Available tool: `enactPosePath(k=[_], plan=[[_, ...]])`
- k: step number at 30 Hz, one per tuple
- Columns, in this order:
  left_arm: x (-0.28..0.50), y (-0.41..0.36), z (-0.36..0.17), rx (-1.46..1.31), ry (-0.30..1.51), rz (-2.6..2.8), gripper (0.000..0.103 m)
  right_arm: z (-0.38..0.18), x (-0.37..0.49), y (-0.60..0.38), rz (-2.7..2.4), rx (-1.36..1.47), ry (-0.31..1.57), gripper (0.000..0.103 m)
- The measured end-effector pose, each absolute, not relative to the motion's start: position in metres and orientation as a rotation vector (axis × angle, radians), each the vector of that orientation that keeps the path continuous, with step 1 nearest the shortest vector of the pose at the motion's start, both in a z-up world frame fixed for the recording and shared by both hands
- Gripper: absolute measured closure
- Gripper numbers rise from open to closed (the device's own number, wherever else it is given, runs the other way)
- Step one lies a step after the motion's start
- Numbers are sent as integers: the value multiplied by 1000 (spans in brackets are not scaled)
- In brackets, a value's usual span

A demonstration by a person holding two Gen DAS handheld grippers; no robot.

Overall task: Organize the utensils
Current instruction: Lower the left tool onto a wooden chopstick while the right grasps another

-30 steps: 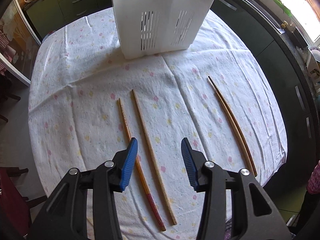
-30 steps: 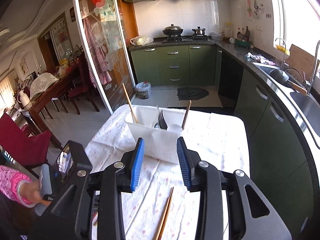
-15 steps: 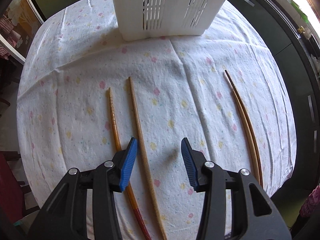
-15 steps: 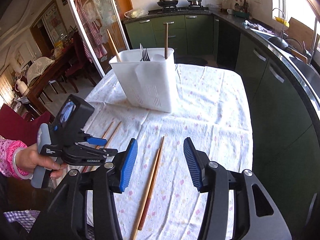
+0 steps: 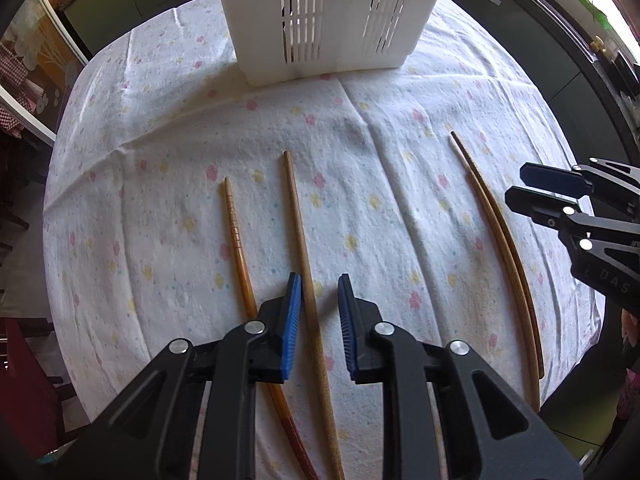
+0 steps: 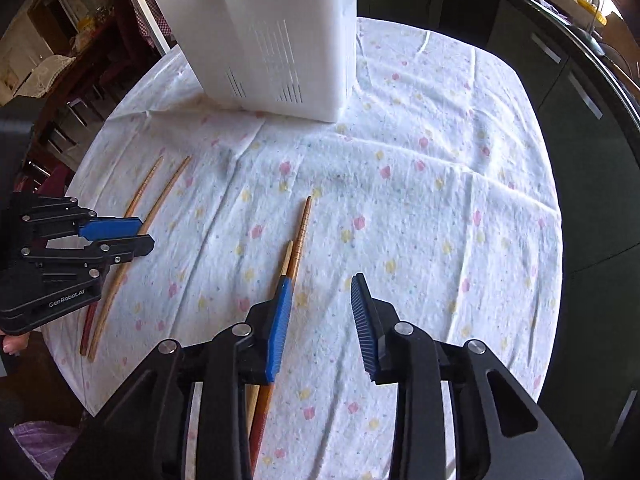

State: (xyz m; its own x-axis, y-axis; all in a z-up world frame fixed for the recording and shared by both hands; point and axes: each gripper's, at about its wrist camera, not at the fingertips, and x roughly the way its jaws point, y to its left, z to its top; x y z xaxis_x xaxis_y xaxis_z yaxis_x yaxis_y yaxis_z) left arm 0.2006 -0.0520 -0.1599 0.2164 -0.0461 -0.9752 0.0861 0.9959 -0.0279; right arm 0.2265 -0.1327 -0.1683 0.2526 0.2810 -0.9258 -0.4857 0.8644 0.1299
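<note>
Chopsticks lie in two pairs on a round table under a white cloth [image 5: 400, 184] printed with small pink and yellow flowers. Left wrist view: a plain light-wood stick [image 5: 298, 224] runs near-to-far down the middle, and just to its left lies an orange-brown stick [image 5: 236, 236] with ringed grooves toward its far tip and a red near end. Left gripper [image 5: 318, 298] points steeply down over them; the light-wood stick passes between its blue-padded jaws, which are closing, with a gap visible on both sides of the stick and no pad pressing on it. The orange-brown stick passes under the left finger, outside the jaws. Well to the right, a darker pair [image 5: 500, 236] lies side by side, touching along most of its length. Right wrist view: right gripper [image 6: 320, 292] hangs over that pair [image 6: 298, 236], jaws closing and empty; both sticks run under the gripper's left finger rather than between the pads. White slotted utensil caddy [image 5: 332, 16] stands upright at the far side of the table, well apart from all four sticks; its contents are out of view. Dark green cabinets [image 6: 568, 64] line the right of the room. A fingertip [image 6: 12, 346] shows below the left gripper's body in the right wrist view.
</note>
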Motion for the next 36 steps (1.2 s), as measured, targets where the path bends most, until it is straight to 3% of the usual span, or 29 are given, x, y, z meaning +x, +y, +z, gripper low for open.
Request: enactPosePath(k=[17,31,32,34,36], plan=[[200,-53,-160,46,1345,-120,83,-176,212,-101,609,-197,1298,80],[202,-61,-160,70,1344,-132,76,-181,213,-105,571,-207,1346,76],[202,-62,-160,74,1341,-131,76,-181,213,-103,560,-228,1339,78],[203,-64,-160,76,1338,-130,76,-181,208,-98,519,-302,1300,94],[203,-63,-161,81,1329,-119,86,-182,206,-96,517,-301,1292,95]])
